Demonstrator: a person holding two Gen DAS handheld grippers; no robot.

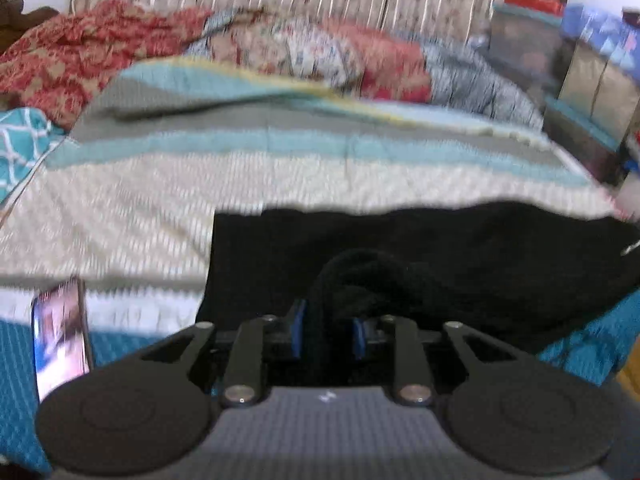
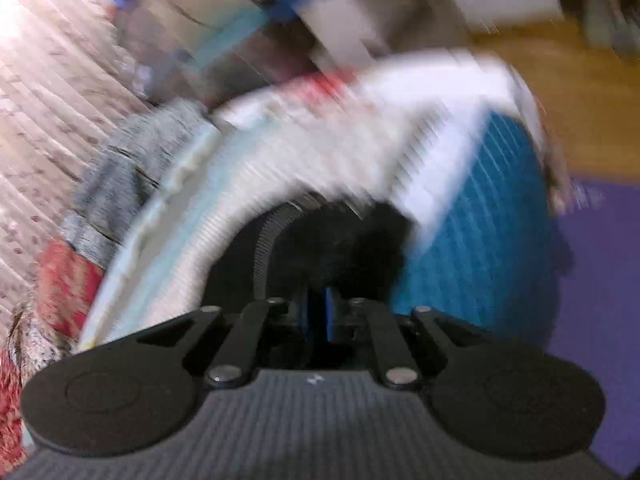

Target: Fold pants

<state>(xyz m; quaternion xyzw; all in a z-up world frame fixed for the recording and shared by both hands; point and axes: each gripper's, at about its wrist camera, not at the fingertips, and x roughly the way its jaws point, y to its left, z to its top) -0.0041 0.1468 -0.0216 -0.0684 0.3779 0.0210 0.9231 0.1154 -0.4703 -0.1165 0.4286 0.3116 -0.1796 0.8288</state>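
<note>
The black pants [image 1: 440, 264] lie across the striped blanket [image 1: 200, 184] on the bed, stretching from the middle to the right edge of the left wrist view. A bunch of their fabric rises from between the blue pads of my left gripper [image 1: 328, 328], which is shut on it. In the blurred right wrist view, my right gripper [image 2: 318, 312] has its blue pads close together, with black pants fabric [image 2: 352, 248] and a ribbed waistband gathered at them. It appears shut on that cloth, near the bed's corner.
A phone [image 1: 60, 340] with a lit screen lies at the near left on the teal bedspread [image 1: 16, 360]. Crumpled patterned clothes [image 1: 280, 48] pile up at the headboard. Beyond the bed corner are a purple mat [image 2: 592, 280], wooden floor [image 2: 540, 80] and cluttered boxes [image 1: 528, 32].
</note>
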